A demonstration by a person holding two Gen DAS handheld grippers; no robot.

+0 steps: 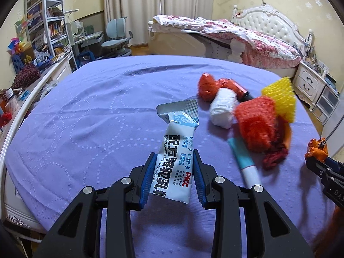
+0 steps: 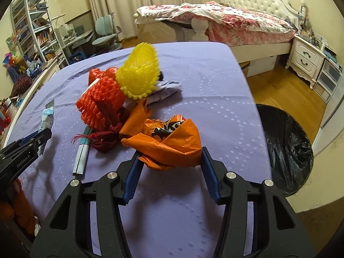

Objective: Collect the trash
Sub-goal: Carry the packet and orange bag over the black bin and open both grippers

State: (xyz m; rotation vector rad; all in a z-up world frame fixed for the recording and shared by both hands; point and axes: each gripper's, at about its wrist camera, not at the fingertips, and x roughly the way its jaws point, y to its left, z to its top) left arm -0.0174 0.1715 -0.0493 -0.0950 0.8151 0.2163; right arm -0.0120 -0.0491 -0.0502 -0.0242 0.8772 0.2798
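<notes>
Surface: bed (image 2: 193,81) with a purple quilted cover; it carries all the trash.
Left gripper (image 1: 173,172): closed on a white camel-milk-powder sachet (image 1: 174,157), pads pressing its lower half; the torn foil top stands free above the cover, toward the middle of the bed.
Right gripper (image 2: 169,165): jaws set either side of a crumpled orange plastic wrapper (image 2: 167,139), pads touching its flanks; the wrapper sits near the bed's right edge.
Bin: black-lined trash bin (image 2: 286,148) on the floor, just beside the bed's right edge.
Remaining pile: red foam net (image 2: 99,99), yellow foam net (image 2: 137,73), dark red knotted bag (image 2: 107,135), white-and-teal tube (image 2: 80,159), white tissue wad (image 1: 222,111), further orange wrappers (image 1: 207,87); all grouped mid-bed, toward the right.
Step in hand (judged): securing the orange wrapper for transfer to the bin.
Handling note: the wrapper is light and springy; squeeze until the film bunches firmly, then lift straight up so its tail clears the dark red bag it touches.
Route: swing right past the bed edge and release low over the bin mouth.
Risk: a loose sachet grip; keep the left gripper closed and level.
</notes>
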